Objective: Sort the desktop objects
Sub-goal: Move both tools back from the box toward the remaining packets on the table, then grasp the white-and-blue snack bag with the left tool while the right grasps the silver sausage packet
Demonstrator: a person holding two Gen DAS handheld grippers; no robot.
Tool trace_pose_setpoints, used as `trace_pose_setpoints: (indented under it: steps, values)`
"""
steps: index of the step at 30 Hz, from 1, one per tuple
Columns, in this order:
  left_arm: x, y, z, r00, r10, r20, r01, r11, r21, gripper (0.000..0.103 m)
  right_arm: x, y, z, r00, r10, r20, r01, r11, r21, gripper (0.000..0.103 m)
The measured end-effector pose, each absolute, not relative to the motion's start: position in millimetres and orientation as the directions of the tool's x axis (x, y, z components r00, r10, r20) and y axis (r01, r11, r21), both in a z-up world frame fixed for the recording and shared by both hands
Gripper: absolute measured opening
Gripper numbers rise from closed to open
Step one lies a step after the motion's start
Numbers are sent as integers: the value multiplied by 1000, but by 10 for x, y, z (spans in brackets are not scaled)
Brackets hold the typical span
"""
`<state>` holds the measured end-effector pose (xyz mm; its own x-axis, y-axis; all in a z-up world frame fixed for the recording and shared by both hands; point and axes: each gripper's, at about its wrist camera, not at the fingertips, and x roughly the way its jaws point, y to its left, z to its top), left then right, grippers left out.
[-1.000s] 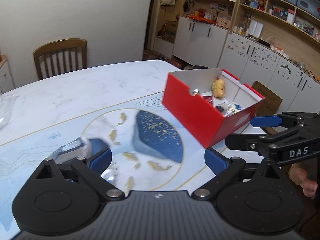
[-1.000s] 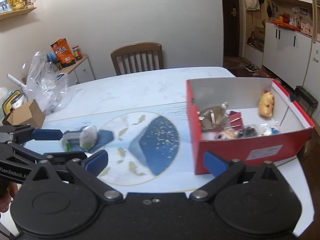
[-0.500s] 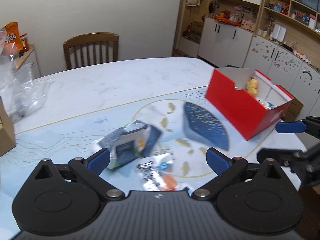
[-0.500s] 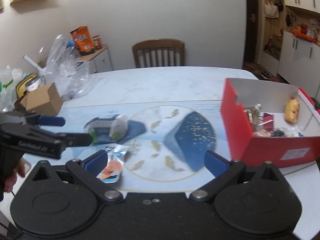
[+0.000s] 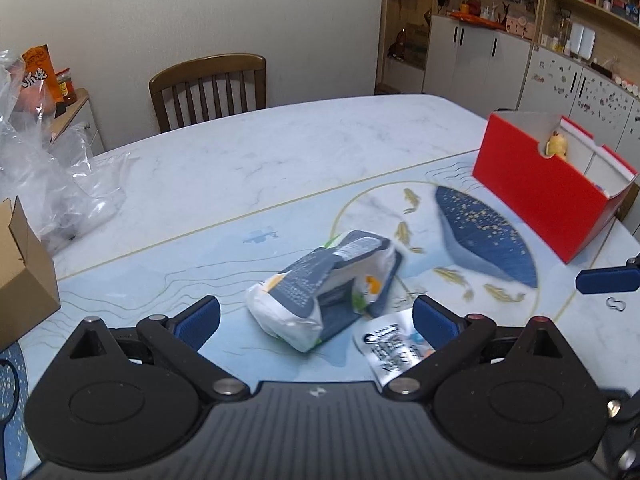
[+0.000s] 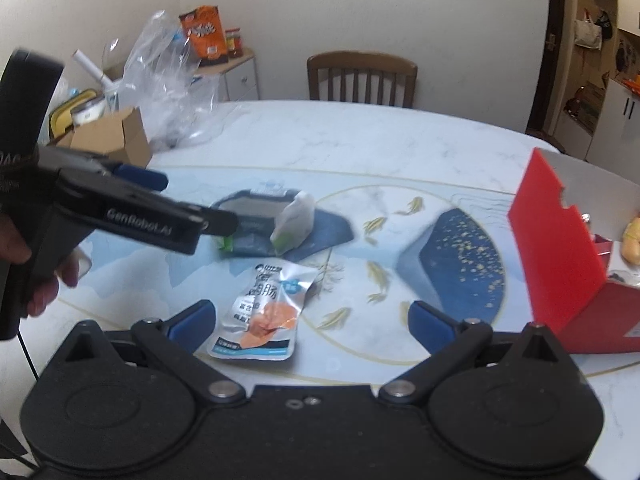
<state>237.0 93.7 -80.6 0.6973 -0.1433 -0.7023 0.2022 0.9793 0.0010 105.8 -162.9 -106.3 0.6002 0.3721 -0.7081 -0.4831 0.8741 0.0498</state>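
Observation:
A white and blue soft pack (image 5: 324, 284) lies on the blue patterned mat, just ahead of my left gripper (image 5: 316, 322), which is open with the pack in line between its fingers. A silver sachet with an orange picture (image 6: 264, 312) lies flat in front of my right gripper (image 6: 311, 326), also open and holding nothing. In the right wrist view the left gripper (image 6: 200, 200) reaches in from the left, its lower fingertip over the pack's (image 6: 272, 220) left end. The red box (image 5: 548, 184) stands at the right with several items inside.
A cardboard box (image 6: 116, 140) and a crumpled clear plastic bag (image 6: 168, 76) sit at the table's far left. A wooden chair (image 5: 208, 84) stands behind the table. A small metal clip (image 5: 616, 303) lies near the right edge. Cabinets line the right wall.
Both cameras have swung left, away from the red box. The soft pack and the sachet have come to lie right in front of the open grippers.

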Motion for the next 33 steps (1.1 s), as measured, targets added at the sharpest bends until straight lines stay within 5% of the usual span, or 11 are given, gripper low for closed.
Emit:
trace_pose_setpoints:
  steps: [33]
  values:
    - [2871,794,-1195,646,-132,-752,270,961,64,101,1571,-1136,-1686,497,347,-795,-515,855,52,86]
